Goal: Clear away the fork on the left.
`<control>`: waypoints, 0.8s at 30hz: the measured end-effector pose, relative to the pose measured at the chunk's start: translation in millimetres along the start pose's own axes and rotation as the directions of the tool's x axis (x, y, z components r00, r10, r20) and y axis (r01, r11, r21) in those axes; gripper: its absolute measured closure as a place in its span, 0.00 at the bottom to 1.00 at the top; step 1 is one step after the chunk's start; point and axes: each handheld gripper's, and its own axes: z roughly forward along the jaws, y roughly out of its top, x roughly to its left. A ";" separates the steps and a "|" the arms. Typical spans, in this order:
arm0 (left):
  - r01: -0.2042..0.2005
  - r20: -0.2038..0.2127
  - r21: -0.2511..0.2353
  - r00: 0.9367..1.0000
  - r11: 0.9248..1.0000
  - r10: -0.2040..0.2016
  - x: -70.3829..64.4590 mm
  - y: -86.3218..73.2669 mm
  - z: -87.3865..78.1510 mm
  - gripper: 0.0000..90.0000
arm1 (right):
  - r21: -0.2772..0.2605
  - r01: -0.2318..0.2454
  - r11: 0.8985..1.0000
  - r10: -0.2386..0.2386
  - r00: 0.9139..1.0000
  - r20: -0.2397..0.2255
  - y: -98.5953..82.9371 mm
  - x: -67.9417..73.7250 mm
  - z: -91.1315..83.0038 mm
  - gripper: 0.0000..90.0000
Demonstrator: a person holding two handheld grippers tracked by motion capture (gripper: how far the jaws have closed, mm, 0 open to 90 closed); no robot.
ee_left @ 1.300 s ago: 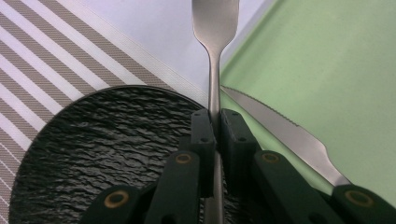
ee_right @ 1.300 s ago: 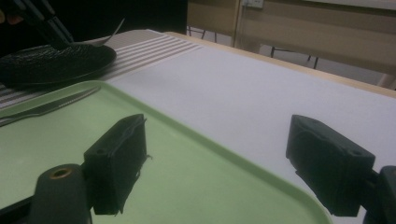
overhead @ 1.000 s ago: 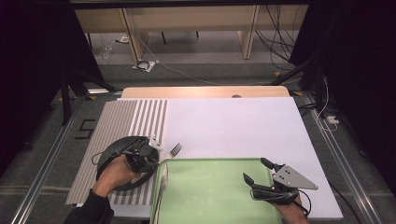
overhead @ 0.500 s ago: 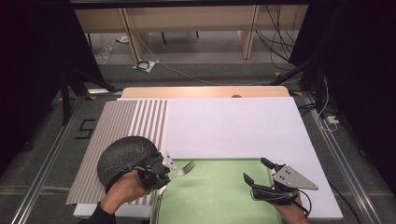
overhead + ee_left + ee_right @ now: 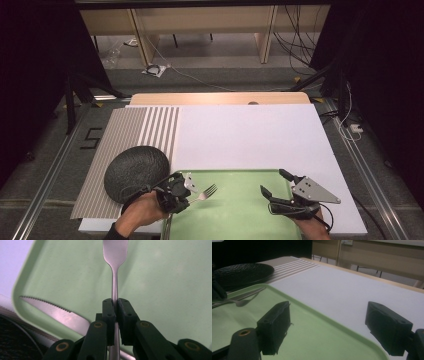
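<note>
Two grippers work over a green tray (image 5: 240, 220) at the near edge of the table, and the step in hand looks like setting a fork (image 5: 206, 192) down inside it. The left gripper (image 5: 186, 196) pinches the fork's handle between its closed jaws, gripping it on its thin edges; in the left gripper view the shaft (image 5: 114, 282) runs straight up out of the pads toward the widening head. The fork hangs over the tray's left part, tines pointing toward the middle, and I cannot tell whether it touches the surface. A serrated knife (image 5: 53, 313) already lies near the tray's left rim, so a good placement probably lowers the fork level, just beside the knife without landing on its blade, and only then spreads the jaws. A dark plate (image 5: 136, 172) sits just outside the tray's left corner. The left hand (image 5: 142, 212) comes in low from the near edge, angled right. The right gripper (image 5: 275, 186) hovers over the tray's right part with its jaws spread and nothing between them.
</note>
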 end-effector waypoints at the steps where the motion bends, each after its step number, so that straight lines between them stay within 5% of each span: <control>1: -0.009 0.003 0.000 1.000 1.000 0.009 -1.6 0.7 0.7 0.93 | 0.002 -0.002 1.000 0.002 1.000 0.001 0.0 -0.1 0.1 0.23; 16: -0.050 0.056 0.018 0.997 0.999 0.049 -25.7 10.1 10.3 0.93 | 0.002 -0.004 1.000 0.004 1.000 0.000 -0.1 -0.2 0.1 0.23; 24: -0.093 0.103 0.037 0.991 0.995 0.089 -41.1 15.0 17.1 0.93 | 0.004 -0.003 1.000 0.003 1.000 -0.001 -0.1 0.1 0.1 0.23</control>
